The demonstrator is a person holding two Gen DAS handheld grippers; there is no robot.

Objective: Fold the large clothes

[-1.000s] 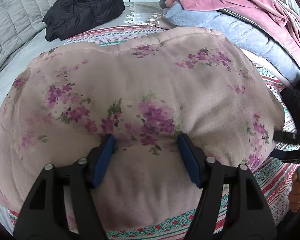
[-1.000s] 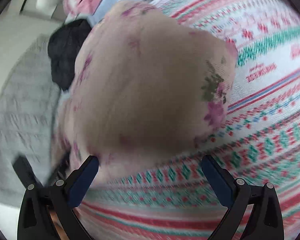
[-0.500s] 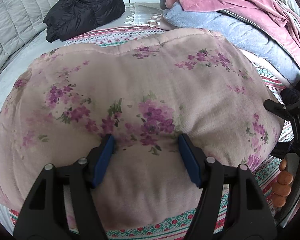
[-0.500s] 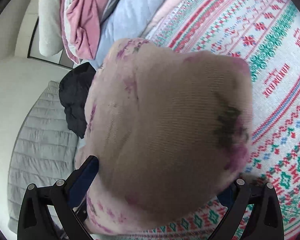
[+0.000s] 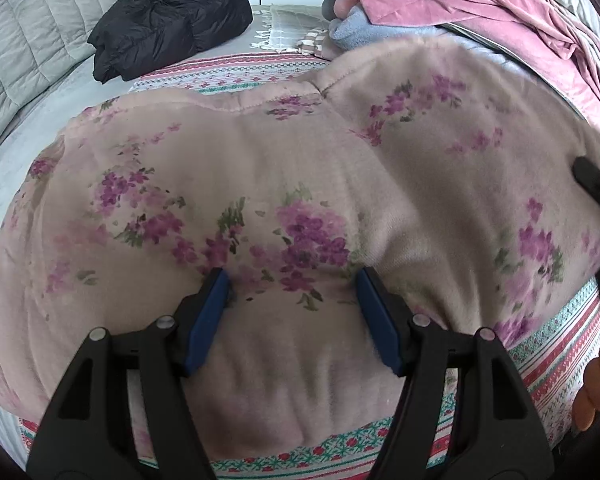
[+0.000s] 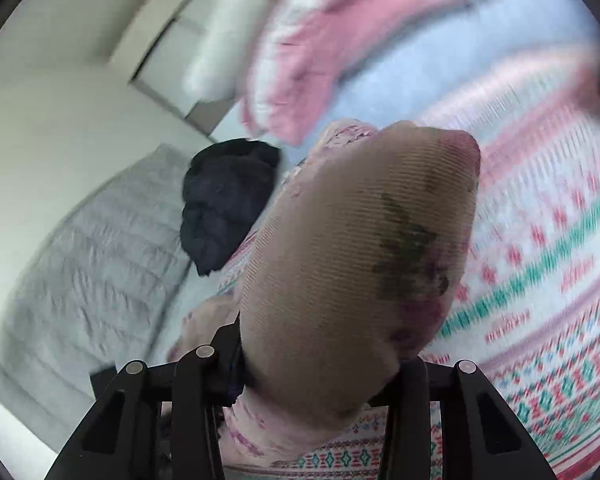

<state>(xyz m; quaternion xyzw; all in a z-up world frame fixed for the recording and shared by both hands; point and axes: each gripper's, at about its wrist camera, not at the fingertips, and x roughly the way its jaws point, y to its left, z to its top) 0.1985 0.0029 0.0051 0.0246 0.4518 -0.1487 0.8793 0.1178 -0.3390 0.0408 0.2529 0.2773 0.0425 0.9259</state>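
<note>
From the left wrist, the pink floral garment (image 5: 300,168) lay spread across the patterned blanket (image 5: 548,360) on the bed, covering most of it. The left claw (image 5: 292,312) stood with its blue pads (image 5: 208,320) parted and pressed down into the cloth, a puckered fold of the garment bunched between them; it pinned the fabric rather than pinching it tight. Beyond the garment's far hem lay a black puffer jacket (image 5: 172,20) on the grey quilt (image 5: 32,40). To the right of the jacket, also beyond the garment, sat a heap of pink and pale-blue bedding (image 5: 460,8). At the garment's right edge the right claw (image 5: 598,196) showed only as a black arm, with fingertips of the person's hand (image 5: 592,392) below it; the garment's right side rose off the blanket there.

From the right wrist, the picture was smeared by motion. The right claw (image 6: 320,376) was closing its jaws on a thick lifted fold of the pink floral garment (image 6: 352,260), which filled the gap between them and hid the pads; it seemed already caught, though the blur leaves that uncertain. The fold hung above the patterned blanket (image 6: 540,280). Left of the garment lay the black puffer jacket (image 6: 224,200) and the grey quilt (image 6: 92,264), with the bedding heap (image 6: 320,40) beyond the garment.
</note>
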